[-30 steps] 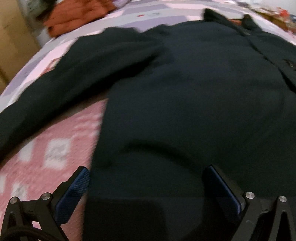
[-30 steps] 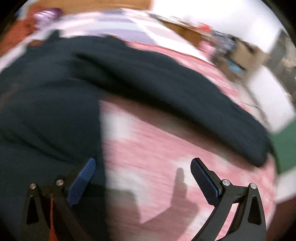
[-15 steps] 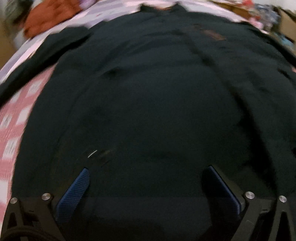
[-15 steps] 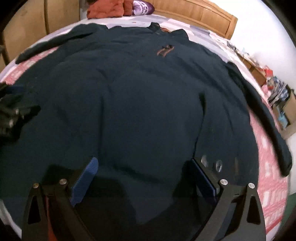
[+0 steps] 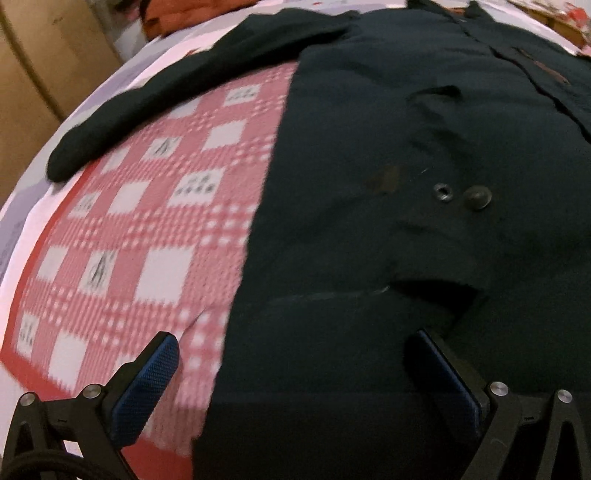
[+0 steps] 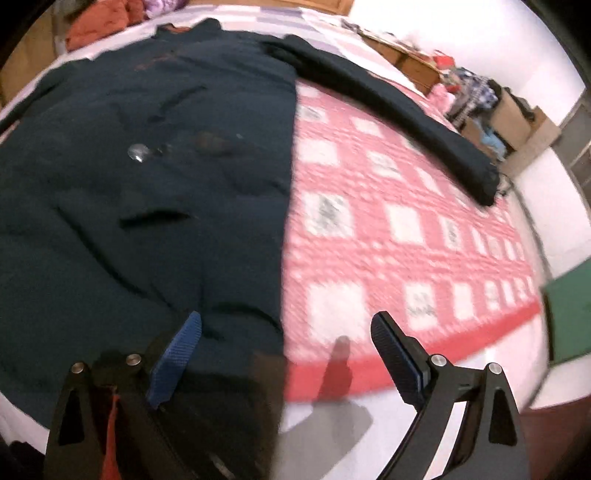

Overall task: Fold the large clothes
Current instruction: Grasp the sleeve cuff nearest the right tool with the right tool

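The coat (image 5: 406, 155) is a very dark navy, close to black, with dull metal snaps (image 5: 460, 195) and a small brown patch (image 5: 550, 72) near the chest. The bedspread (image 5: 140, 236) is checked red and pink with white squares, some bearing small grey figures, and has a solid red border (image 6: 424, 363) and white edge. Farther up it turns lilac and white (image 5: 147, 62). A rust-orange garment (image 6: 98, 22) lies beyond. The hand-held gripper fingers are black with blue textured pads (image 5: 146, 384).

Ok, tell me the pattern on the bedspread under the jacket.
Pink-red and white checks on the bedspread; left wrist view shows it best.
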A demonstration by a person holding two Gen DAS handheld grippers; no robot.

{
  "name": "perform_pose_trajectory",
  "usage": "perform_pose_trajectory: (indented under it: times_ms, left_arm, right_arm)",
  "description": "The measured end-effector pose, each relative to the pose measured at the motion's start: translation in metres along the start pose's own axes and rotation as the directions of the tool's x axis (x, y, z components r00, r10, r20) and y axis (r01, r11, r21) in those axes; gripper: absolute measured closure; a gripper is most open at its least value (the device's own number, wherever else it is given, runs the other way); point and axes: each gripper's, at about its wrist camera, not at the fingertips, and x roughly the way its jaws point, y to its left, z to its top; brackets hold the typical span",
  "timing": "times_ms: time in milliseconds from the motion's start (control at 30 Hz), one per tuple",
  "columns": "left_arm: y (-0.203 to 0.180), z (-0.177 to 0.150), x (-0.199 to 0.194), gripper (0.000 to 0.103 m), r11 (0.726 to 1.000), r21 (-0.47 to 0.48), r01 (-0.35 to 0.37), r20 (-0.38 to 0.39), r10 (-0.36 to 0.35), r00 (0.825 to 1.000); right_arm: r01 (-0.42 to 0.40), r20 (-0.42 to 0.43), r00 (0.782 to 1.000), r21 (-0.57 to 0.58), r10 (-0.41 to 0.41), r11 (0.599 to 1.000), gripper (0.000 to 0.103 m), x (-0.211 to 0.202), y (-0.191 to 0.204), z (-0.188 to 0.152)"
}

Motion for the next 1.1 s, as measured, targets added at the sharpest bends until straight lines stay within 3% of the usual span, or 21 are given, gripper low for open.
perform_pose_trajectory:
  times_ms: [100,167,267,333,467,567,700,867,967,1100]
  left_arm:
    - [0.004,-0.005,-0.008,0.000,0.998,-0.031,-0.049,-0.015,0.048,0.999]
    - [-0.005,-0.003,-0.016,0.000,0.999,-0.024,-0.047,-0.003,0.047,0.999]
    - [-0.026,0.003,-0.019,0.000,0.999,0.034,-0.019,0.006,0.018,1.000]
    - [-0.031,0.010,-0.019,0.000,0.999,0.046,-0.006,0.005,0.006,1.000]
    - [-0.037,0.036,-0.014,0.000,0.999,0.032,0.009,0.029,-0.010,1.000]
    - [-0.054,0.066,-0.004,0.000,0.999,0.022,0.045,0.055,-0.046,0.997]
    - [-0.098,0.126,0.021,0.000,0.992,0.022,0.125,0.081,-0.126,0.989]
    - [-0.173,0.213,0.062,0.000,0.976,0.111,0.186,0.105,-0.198,0.975]
    - [-0.203,0.247,0.085,0.000,0.975,0.184,0.122,0.113,-0.144,0.983]
    - [-0.196,0.284,0.117,0.000,0.987,0.145,0.067,0.112,-0.084,0.990]
  right_arm:
    - [0.052,0.008,0.999,-0.008,-0.052,0.999,0.008,-0.004,0.014,0.007]
    - [0.004,0.039,0.999,-0.004,-0.003,1.000,0.008,-0.029,0.021,-0.023]
    - [-0.083,0.065,0.994,-0.097,0.089,0.992,0.008,-0.037,0.062,-0.034]
    - [-0.077,0.074,0.993,-0.154,0.089,0.985,0.008,-0.039,0.069,-0.047]
    - [-0.038,0.012,0.999,0.000,0.038,0.999,0.008,-0.020,0.011,-0.054]
    - [0.063,-0.015,0.998,0.102,-0.062,0.993,0.008,-0.015,-0.028,-0.037]
    - [0.056,0.064,0.996,0.148,-0.066,0.987,0.008,-0.003,-0.032,0.024]
    - [-0.123,0.182,0.976,0.015,0.118,0.992,0.008,0.043,0.035,0.158]
    - [-0.193,0.214,0.955,-0.079,0.206,0.978,0.008,0.077,0.080,0.239]
    - [-0.201,0.146,0.963,-0.166,0.225,0.965,0.008,0.124,0.115,0.307]
